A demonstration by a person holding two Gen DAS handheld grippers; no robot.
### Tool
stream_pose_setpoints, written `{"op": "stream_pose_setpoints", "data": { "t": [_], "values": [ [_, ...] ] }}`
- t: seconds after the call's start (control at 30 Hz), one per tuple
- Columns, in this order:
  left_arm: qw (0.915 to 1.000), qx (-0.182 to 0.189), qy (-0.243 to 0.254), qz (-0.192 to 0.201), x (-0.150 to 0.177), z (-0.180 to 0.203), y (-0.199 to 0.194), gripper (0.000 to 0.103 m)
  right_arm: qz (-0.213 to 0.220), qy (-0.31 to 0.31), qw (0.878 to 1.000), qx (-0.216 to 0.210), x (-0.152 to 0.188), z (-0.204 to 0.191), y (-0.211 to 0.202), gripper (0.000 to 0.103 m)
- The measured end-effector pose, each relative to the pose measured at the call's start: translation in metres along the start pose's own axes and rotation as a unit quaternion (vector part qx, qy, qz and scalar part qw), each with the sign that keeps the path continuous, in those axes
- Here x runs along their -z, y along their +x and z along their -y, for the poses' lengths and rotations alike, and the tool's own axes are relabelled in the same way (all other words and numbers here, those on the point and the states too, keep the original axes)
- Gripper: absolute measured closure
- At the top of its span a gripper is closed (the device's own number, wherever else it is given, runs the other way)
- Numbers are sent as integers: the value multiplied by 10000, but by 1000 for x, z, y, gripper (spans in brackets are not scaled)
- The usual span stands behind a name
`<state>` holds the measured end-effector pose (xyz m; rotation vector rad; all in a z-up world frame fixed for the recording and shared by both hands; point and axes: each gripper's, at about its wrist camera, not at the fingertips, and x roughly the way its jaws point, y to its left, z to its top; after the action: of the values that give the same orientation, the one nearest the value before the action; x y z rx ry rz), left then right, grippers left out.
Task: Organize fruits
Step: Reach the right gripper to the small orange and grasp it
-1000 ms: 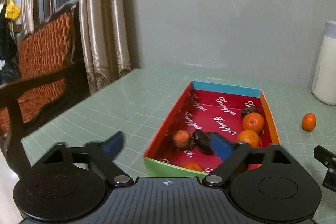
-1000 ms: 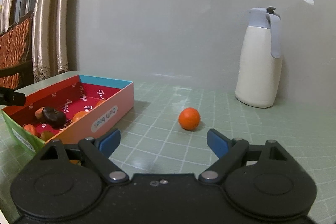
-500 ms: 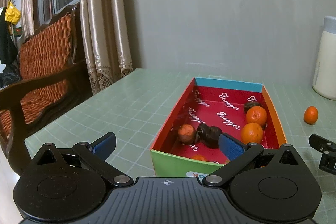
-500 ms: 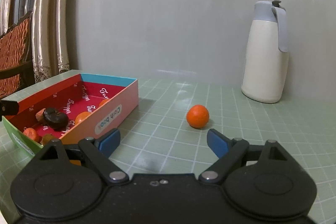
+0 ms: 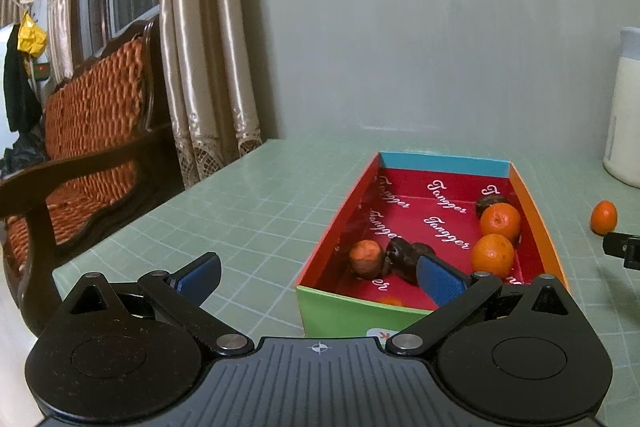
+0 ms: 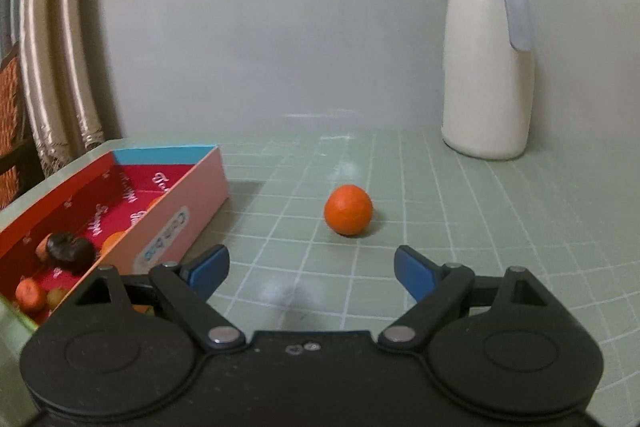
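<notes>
Right tongs (image 6: pixel 310 269) spread wide, empty, orange (image 6: pixel 348 209) just ahead, left tongs (image 5: pixel 320 277) spread, empty, over box (image 5: pixel 340 313)

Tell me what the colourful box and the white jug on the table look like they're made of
Box: looks like printed cardboard with a matte finish; thin flat walls, sharp folded corners, printed lettering inside. Jug: probably plastic or coated metal, smooth cream body with a soft sheen, grey lid and handle that look like plastic. Neither can be settled from looks alone.
</notes>
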<state>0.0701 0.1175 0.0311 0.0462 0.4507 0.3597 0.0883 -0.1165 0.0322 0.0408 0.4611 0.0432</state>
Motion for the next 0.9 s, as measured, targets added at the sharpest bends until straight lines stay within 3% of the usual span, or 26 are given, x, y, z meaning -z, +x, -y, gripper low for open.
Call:
{"op": "stream_pose_setpoints", "data": {
  "t": [0.23, 0.9],
  "values": [
    [9994, 3, -292, -178, -3, -2, 10, 0, -87, -100, 9999, 92, -6, 2, 15, 14],
    [9984, -26, -371, -437, -3, 3, 23, 0, -392, -155, 9986, 324, -30, 11, 66, 22]
  ]
}}
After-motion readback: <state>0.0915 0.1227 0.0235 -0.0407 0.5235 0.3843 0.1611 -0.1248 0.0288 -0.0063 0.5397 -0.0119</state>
